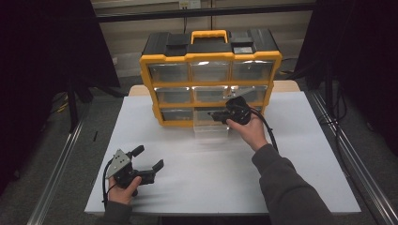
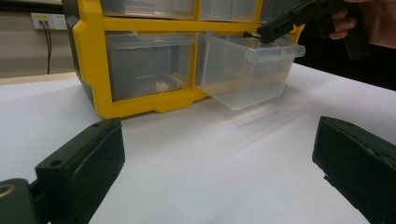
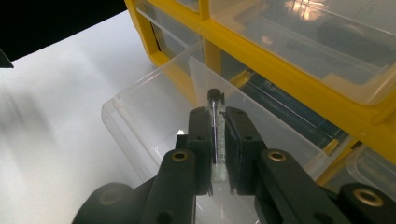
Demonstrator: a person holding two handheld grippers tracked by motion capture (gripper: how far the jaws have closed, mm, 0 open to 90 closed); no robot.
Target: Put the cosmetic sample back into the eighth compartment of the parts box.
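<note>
My right gripper pinches a thin clear pen just above the pulled-out clear drawer at the bottom of the yellow organizer. My left gripper rests spread and empty, well in front of that organizer.

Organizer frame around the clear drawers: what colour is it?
Yellow, with a black top; the organizer frame shows best in the left gripper view.

no readable text or labels, apparently
</note>
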